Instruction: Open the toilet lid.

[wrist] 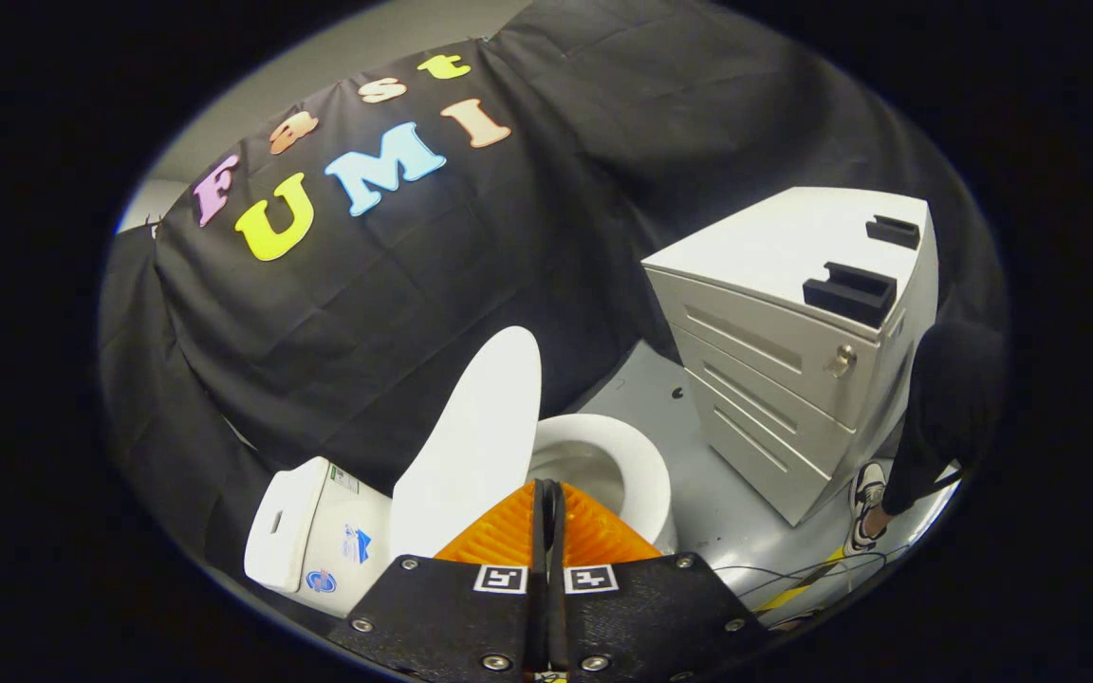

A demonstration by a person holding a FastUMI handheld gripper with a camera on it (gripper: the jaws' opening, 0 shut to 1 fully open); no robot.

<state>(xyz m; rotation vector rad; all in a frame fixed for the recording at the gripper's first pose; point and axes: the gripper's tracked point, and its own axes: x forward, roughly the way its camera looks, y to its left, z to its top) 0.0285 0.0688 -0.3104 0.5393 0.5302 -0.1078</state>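
Observation:
The white toilet lid (475,432) stands raised, leaning back toward the tank (314,531). Past it the white seat and bowl (618,465) lie uncovered. My gripper (546,493) is pressed together, its two fingers meeting with nothing between them. The fingertips sit just in front of the lid's lower edge and the bowl's rim, and I cannot tell whether they touch either one.
A white drawer cabinet (793,351) with two black holders on top stands beyond the bowl. A person's leg and shoe (864,503) are beside the cabinet. Cables (793,574) run over the grey floor (641,379) near the shoe.

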